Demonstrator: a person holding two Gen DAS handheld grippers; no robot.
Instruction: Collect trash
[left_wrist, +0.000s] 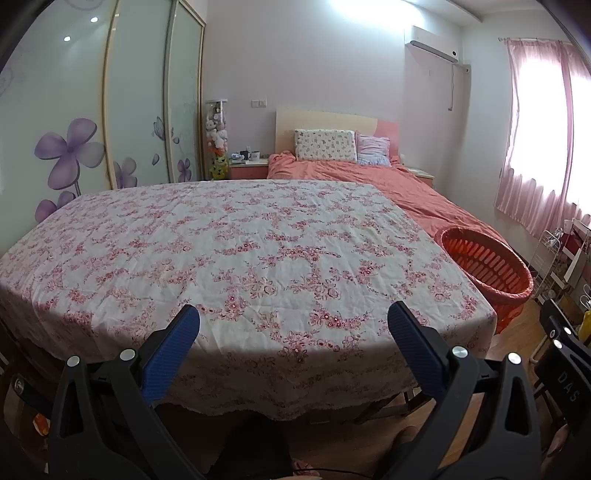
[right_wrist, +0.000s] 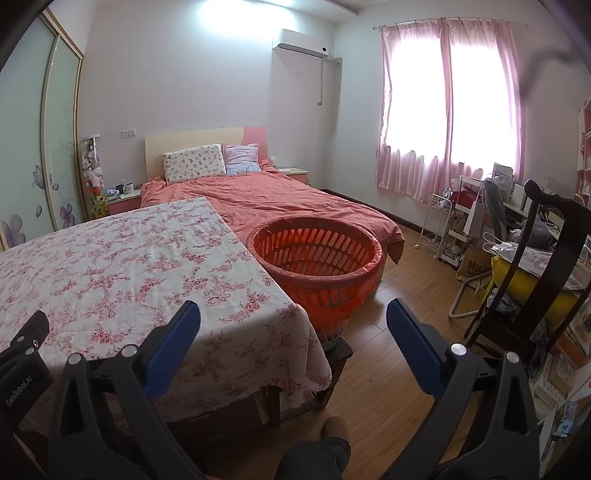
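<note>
An orange slatted basket stands on a small dark stool beside the right edge of a table with a floral cloth; it also shows in the left wrist view. No trash shows on the tablecloth. My left gripper is open and empty over the table's near edge. My right gripper is open and empty, held above the table's right corner and the floor, short of the basket. The left gripper's body shows at the right wrist view's left edge.
A bed with an orange cover lies behind the table and basket. A dark wooden chair and cluttered shelves stand at the right. A wardrobe with purple flowers lines the left wall. My leg and shoe are below.
</note>
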